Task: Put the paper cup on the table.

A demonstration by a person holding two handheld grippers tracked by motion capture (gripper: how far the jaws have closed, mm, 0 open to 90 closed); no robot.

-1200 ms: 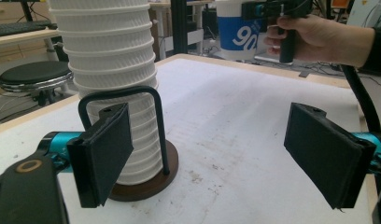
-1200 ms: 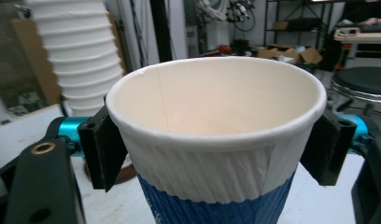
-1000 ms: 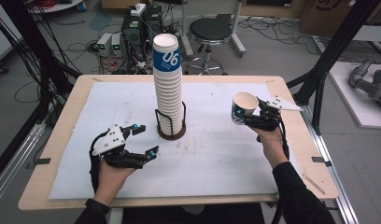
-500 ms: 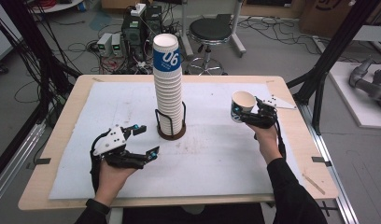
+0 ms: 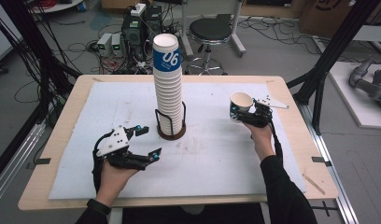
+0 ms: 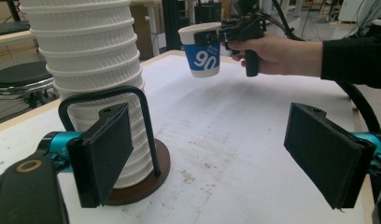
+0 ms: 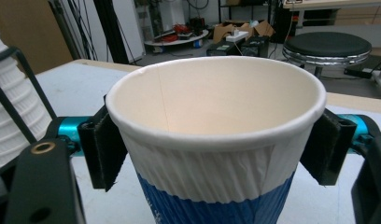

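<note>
Right tongs clamped on paper cup, now nearer the stack; left tongs agape, unmoved.

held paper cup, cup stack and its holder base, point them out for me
held paper cup [image 7: 212, 186], right gripper view, on its ribbed white wall
cup stack [image 5: 168, 93], high view, on the stack's middle
holder base [image 6: 146, 179], left gripper view, on the brown disc's rim

Beyond the table's far edge you have a black round stool; left of that stool sit stacked electronics boxes amid floor cables, and far right of it a cardboard box
</note>
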